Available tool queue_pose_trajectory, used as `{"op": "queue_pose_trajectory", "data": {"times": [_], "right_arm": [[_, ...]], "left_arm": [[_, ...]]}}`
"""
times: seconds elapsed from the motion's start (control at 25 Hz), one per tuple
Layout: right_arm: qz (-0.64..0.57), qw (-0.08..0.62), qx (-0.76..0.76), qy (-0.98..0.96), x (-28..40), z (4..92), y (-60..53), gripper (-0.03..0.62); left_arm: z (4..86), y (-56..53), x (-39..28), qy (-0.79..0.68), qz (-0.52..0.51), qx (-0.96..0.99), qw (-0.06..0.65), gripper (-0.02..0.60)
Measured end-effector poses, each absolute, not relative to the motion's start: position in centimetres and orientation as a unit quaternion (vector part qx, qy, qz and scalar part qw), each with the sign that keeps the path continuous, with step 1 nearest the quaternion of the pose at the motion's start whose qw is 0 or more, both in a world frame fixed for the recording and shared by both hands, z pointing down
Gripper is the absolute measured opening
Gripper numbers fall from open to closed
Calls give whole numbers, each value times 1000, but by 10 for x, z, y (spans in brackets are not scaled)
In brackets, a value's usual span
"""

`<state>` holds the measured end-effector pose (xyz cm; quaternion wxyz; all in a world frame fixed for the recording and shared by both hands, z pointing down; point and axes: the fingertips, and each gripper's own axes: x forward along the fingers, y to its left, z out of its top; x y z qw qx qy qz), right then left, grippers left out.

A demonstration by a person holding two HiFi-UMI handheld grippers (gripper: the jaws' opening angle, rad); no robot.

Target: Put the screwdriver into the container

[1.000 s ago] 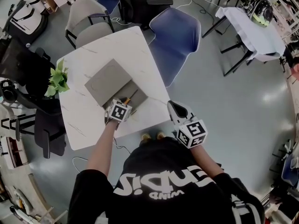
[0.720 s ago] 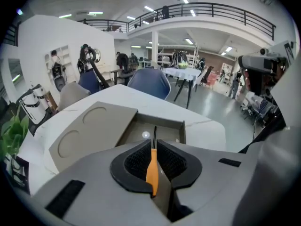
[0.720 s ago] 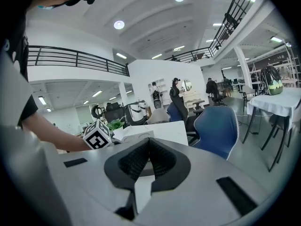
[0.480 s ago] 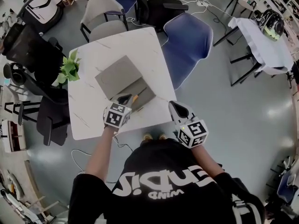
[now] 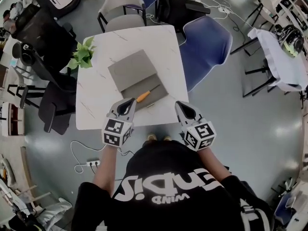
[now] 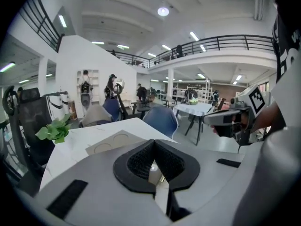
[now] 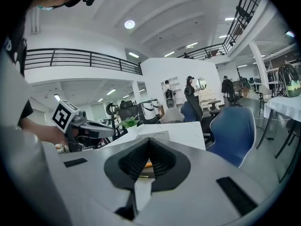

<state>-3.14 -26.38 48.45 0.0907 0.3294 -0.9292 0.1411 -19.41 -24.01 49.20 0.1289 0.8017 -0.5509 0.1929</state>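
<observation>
Your left gripper (image 5: 126,105) and right gripper (image 5: 183,108) hover pressed together and empty at the table's (image 5: 96,107) near edge, and the screwdriver (image 5: 146,95) lies in the container's (image 5: 131,69) near half, handle by the rim, so a knock could roll it out.

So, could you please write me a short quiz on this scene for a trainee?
1. True or false: the screwdriver lies in the container.
2. In the head view, the plant is by which table edge? A) left B) right C) near
3. Which is closer to the screwdriver, the left gripper or the right gripper?
Key: 1 true; 2 A; 3 left gripper.
</observation>
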Motion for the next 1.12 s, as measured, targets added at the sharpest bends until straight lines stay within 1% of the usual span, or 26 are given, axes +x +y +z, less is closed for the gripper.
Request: {"op": "queue_pose_trajectory", "data": {"times": [0.28,0.56,1.12], "right_arm": [[124,92,306,-939,-45,483,-256,12],[115,89,303,-942,-49,481,-256,12],[113,83,302,-943,-45,477,-250,12]], "left_arm": [[475,-213,-210,-612,118,774,108,15],[470,-191,-218,-639,57,762,89,14],[473,-186,-208,-643,42,758,105,15]]}}
